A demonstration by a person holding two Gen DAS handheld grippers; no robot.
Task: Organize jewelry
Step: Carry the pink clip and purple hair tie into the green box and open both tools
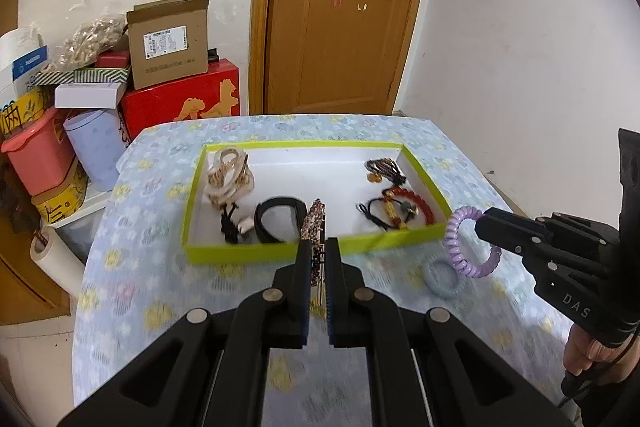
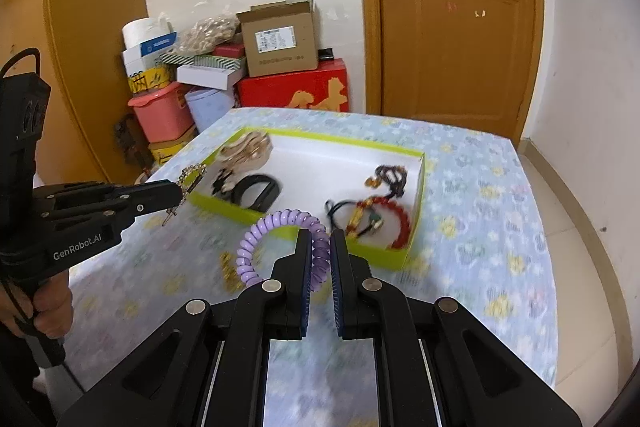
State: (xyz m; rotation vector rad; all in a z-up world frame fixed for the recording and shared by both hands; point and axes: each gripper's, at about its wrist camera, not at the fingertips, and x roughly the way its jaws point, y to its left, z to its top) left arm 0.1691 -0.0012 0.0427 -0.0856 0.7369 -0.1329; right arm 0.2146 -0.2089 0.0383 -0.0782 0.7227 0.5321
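Observation:
A green-rimmed white tray [image 1: 224, 253] [image 2: 418, 187] lies on the flowered table. It holds a cream hair claw [image 1: 230, 177], a black band [image 1: 276, 223], a red bead bracelet [image 1: 416, 205] [image 2: 400, 223] and dark hair ties [image 1: 386, 169]. My left gripper [image 1: 318, 247] is shut on a beaded hair clip [image 1: 314, 223], held above the tray's near rim; it also shows in the right wrist view [image 2: 188, 187]. My right gripper [image 2: 320, 239] is shut on a purple spiral hair tie [image 2: 264, 239] [image 1: 464, 243], held above the table right of the tray.
A pale blue hair tie [image 1: 442, 279] lies on the cloth under the purple one. A small gold item [image 2: 228, 269] lies on the cloth near the tray. Boxes, a pink bin [image 1: 38, 151] and paper rolls are stacked left of the table. A wooden door [image 1: 340, 19] stands behind.

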